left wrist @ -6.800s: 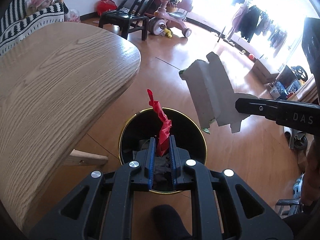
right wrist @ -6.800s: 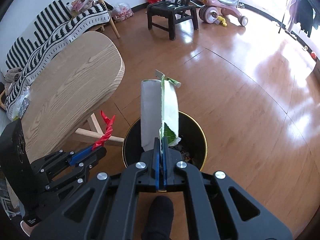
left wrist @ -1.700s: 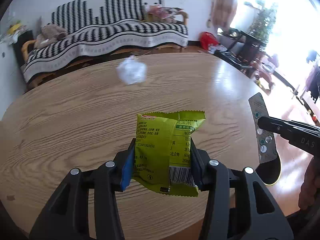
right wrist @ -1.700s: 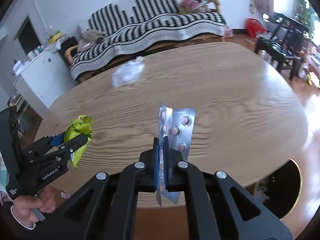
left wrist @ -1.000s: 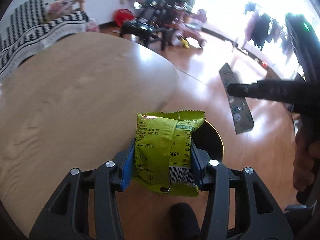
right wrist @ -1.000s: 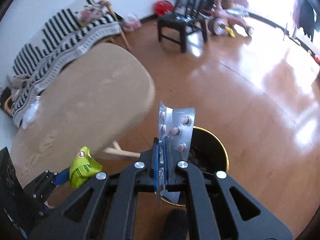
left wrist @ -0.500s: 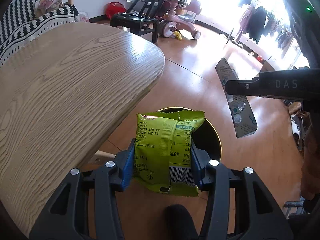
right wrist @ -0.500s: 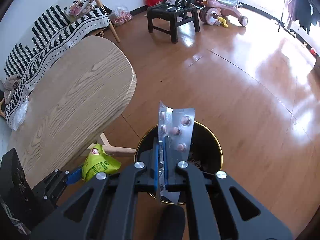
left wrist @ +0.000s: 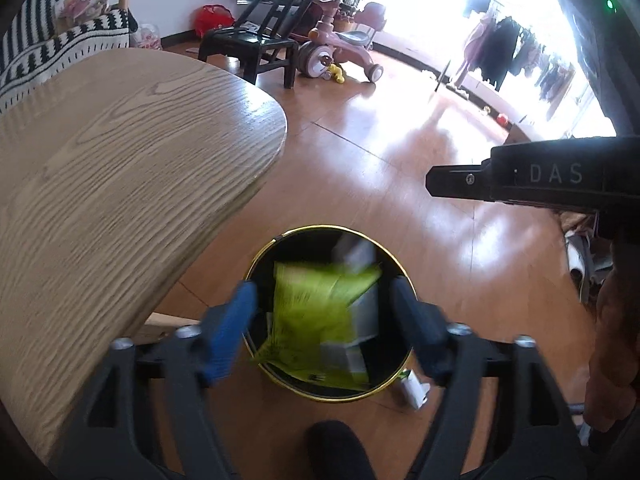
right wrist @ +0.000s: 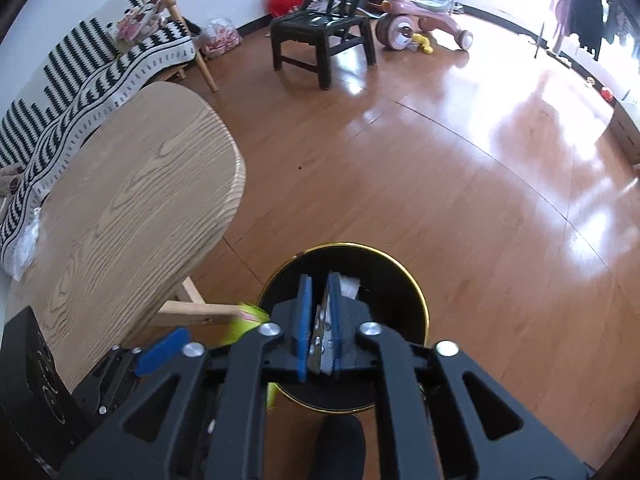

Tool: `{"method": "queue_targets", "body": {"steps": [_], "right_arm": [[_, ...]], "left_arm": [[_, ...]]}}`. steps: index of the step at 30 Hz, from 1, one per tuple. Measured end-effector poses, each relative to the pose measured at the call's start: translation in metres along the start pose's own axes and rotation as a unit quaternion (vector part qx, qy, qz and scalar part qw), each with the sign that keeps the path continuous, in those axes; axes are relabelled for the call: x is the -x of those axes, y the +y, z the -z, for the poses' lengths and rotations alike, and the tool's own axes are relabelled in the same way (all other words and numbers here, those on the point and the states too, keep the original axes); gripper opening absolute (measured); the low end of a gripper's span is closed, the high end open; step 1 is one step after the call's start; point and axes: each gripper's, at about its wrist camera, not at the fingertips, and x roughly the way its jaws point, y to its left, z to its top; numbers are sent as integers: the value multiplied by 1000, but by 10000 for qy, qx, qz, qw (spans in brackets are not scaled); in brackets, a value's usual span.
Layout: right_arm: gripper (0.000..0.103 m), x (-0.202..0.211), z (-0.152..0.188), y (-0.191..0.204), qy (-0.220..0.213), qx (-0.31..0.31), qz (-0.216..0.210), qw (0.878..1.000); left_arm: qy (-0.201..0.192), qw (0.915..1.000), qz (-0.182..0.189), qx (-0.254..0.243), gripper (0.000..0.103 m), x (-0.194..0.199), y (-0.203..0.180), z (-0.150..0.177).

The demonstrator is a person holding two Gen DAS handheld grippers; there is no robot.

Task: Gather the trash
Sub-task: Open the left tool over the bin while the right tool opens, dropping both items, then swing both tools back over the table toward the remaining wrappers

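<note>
A black bin with a gold rim (left wrist: 256,264) stands on the floor by the table, also in the right wrist view (right wrist: 420,300). My left gripper (left wrist: 324,320) is open above it, and the green snack bag (left wrist: 316,316) is blurred, falling between its fingers into the bin. My right gripper (right wrist: 320,316) is slightly open over the bin, and the silver pill blister pack (right wrist: 320,340) is slipping down between its fingers. The green bag shows as a blur at the bin's left (right wrist: 248,320).
The wooden table (left wrist: 100,180) is at the left, its leg (right wrist: 192,308) near the bin. A small white scrap (left wrist: 414,390) lies on the floor by the bin. A black chair (right wrist: 320,36) and a pink tricycle (right wrist: 420,20) stand farther off.
Both grippers have opened over the bin. The green bag has left the left gripper and is dropping in. The blister pack has slid down out of the right gripper's hold.
</note>
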Motion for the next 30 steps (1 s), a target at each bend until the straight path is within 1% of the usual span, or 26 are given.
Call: {"method": "queue_targets", "body": {"steps": [1,2,3,5,7,11,14,17,19,22,25,27,28,30], "right_arm": [[42,2,1,0,-45,-18,19,10000],[74,5,1,0,-143,-34,47,9999],[79,10,0,1,-312,-34,63,9995],[79,16,0,5,-458,-21,53,9989],[79,20,-1,10,-524,-17,-66,9986],[81,31,-6,26,-709,-12,-298,9970],[85,40,-6,52,-824,85,-602,9947],[86,44,-3,80,-846,285,-809,9927],[87,47,1,110,-834,449,-1029,9902],[89,52,6,156,-819,756,-1275,9856],[90,56,18,205,-778,1116,-1495,9794],[90,58,27,239,-764,1319,-1620,9749],[90,57,32,256,-735,1418,-1685,9727],[90,57,41,287,-686,1581,-1809,9683]], "left_arm": [[1,10000,35,6,76,0,-1,0],[14,10000,70,-1,79,-1,-2,0],[3,10000,57,-20,82,0,-3,0],[-23,10000,29,-82,84,3,-7,1],[-46,9998,1,-202,85,13,-10,0],[-237,9992,-172,-277,91,46,-1,-1],[-462,9973,-526,-221,93,82,25,5],[-488,9951,-848,161,93,118,67,14],[-538,9915,-1120,387,93,142,93,22],[-642,9831,-1596,621,93,185,134,42],[-728,9694,-2157,920,93,228,172,64],[-839,9621,-2338,1122,94,254,194,80],[-903,9567,-2461,1268,94,269,208,90],[-1015,9496,-2589,1443,94,290,227,102]]}}
